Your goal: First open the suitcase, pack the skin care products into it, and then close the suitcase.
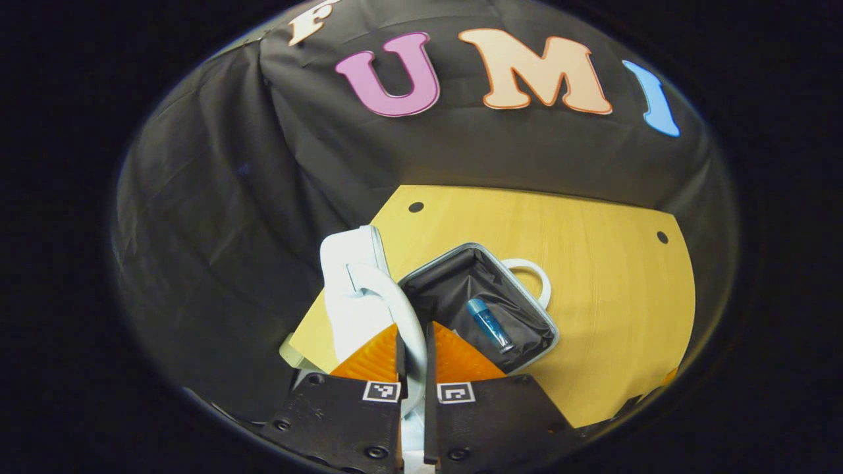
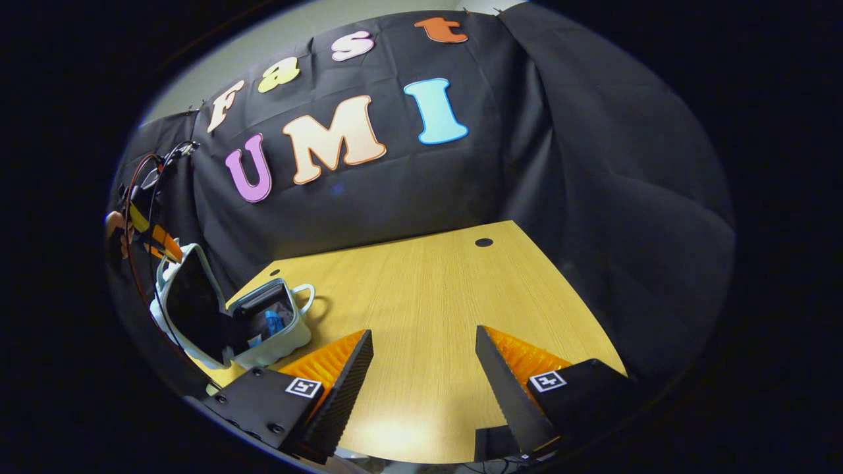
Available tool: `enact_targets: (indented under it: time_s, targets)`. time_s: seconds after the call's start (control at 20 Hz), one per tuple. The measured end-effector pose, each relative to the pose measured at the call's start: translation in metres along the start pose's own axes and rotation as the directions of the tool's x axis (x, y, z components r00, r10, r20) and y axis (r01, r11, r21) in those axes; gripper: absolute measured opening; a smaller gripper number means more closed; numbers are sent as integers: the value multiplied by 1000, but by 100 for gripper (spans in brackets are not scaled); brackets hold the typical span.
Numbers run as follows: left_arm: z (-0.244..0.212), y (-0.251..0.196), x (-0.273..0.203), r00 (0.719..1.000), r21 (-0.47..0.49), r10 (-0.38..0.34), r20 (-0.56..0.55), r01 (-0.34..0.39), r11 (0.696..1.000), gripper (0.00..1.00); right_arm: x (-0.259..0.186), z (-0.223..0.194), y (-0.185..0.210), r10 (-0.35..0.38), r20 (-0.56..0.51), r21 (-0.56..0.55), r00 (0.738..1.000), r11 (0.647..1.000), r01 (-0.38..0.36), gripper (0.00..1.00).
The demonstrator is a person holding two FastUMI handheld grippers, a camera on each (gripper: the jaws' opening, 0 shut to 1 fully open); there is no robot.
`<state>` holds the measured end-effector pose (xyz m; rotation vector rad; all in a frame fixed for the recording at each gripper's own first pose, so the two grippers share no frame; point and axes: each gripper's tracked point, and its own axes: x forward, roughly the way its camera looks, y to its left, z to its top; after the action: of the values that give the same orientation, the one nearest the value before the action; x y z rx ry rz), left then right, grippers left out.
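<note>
Your left gripper (image 1: 413, 359) is closed on the lid handle (image 1: 402, 309) of the suitcase (image 1: 484, 309), holding the lid (image 1: 349, 289) upright near the table's (image 1: 593, 263) left edge; the blue skin care tube (image 1: 489, 324) lies inside the dark-lined tray. Judge the case light and its shell stiff but smooth, so keep hold of the handle rather than the rim; expect the hinge to swing freely. Your right gripper (image 2: 425, 368) hangs wide open, holding nothing, over the table's near edge; its view shows the lid's dark inner face (image 2: 191, 306).
</note>
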<state>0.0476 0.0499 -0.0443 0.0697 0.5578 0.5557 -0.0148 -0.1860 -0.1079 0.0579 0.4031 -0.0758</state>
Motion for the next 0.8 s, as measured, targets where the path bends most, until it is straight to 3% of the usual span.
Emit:
enact_targets:
  time_s: [0.2, 0.3, 0.55, 0.8]
  targets:
    - [18, -51, 25, 999, 49, -45, -4, 45, 998, 6, 4, -3, -12, -13, -15, 0, 1000, 1000, 13, 98]
    - [25, -88, 41, 995, 57, -103, -16, 104, 993, 6, 4, -2, -18, -23, -18, -2, 1000, 1000, 23, 98]
    - [0, -179, 92, 942, -10, -293, -162, 295, 955, 7, 2, 3, -27, -50, -18, 2, 999, 999, 50, 98]
    - [-42, -203, 134, 906, 24, -306, -294, 327, 945, 7, 0, 3, -15, -47, -15, -4, 999, 999, 47, 98]
